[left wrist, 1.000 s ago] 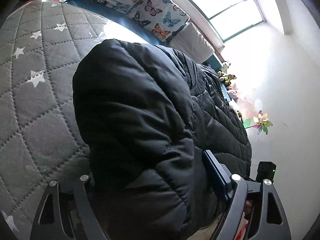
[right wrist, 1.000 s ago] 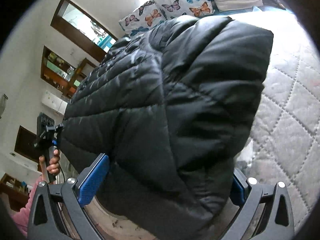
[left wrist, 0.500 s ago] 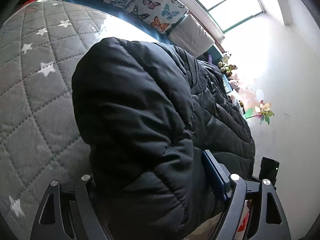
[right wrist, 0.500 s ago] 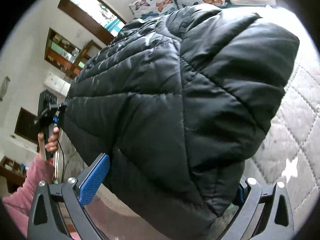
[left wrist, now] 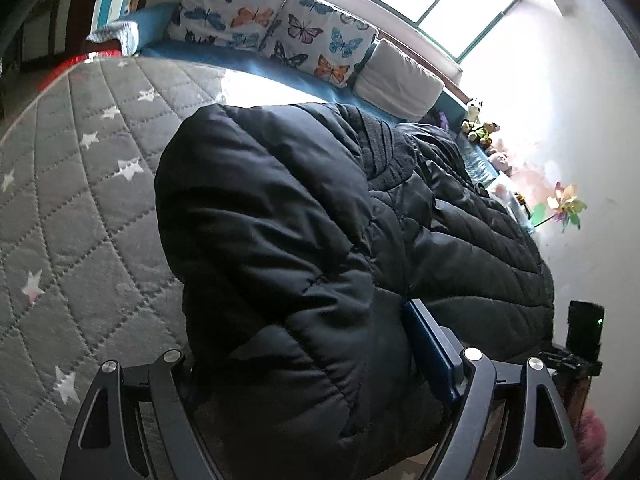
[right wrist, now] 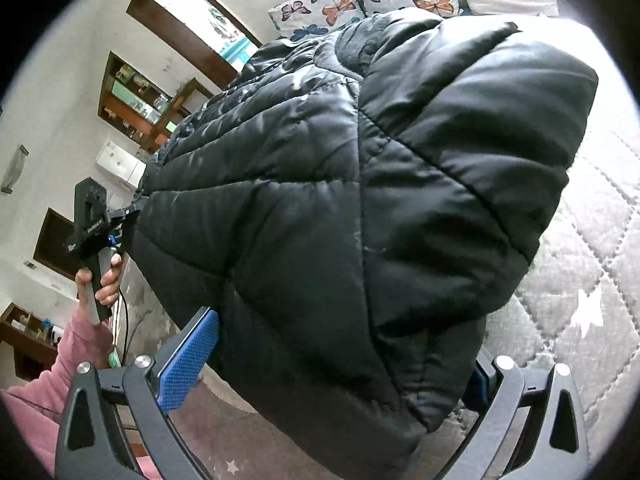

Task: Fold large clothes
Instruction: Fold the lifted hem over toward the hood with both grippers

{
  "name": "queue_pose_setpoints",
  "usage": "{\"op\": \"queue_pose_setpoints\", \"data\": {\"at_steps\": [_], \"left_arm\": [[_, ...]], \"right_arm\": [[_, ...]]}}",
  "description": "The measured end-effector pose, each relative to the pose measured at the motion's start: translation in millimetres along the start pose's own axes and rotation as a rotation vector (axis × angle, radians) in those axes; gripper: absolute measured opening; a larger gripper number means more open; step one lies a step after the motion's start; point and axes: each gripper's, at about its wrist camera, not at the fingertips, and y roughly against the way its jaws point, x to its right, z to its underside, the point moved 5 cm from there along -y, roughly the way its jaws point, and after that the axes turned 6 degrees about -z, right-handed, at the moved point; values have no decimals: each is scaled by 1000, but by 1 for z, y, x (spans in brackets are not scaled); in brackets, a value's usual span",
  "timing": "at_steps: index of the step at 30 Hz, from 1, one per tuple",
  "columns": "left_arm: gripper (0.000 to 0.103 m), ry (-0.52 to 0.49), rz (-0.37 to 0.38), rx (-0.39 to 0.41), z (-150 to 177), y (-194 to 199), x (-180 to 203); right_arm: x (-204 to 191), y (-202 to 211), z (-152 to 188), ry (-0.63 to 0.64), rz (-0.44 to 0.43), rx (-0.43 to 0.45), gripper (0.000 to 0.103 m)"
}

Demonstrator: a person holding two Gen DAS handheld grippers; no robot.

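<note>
You hold one black puffer jacket [left wrist: 304, 240] over the grey starred quilt [left wrist: 72, 208]. Your left gripper [left wrist: 304, 364] and right gripper [right wrist: 332, 364] each clamp a thick fold. Only the right view shows your left hand [right wrist: 100, 280]; only the left view shows two butterfly pillows [left wrist: 280, 36].
</note>
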Motion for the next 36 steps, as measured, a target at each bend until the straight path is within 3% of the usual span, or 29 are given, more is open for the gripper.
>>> {"op": "queue_pose_setpoints", "data": {"at_steps": [11,18,24,28,31,36], "left_arm": [[90,-38,2,-1,5,-3,1],[103,-14,91,-95,-10,-12,-12],[103,24,130,-127,-24,-17,-26],[103,73,123,-83,-34,-9,-45],[103,90,152,-146,-34,-20,-50],[103,178,300,-207,-35,-40,-50]], "right_arm": [[0,-9,-10,-48,-6,4,103],[9,-2,-9,-54,-41,38,103],[24,6,-11,-61,-77,80,103],[29,8,-13,-64,-107,89,103],[26,3,-14,-49,-113,73,103],[22,4,-9,-32,-103,40,103]]}}
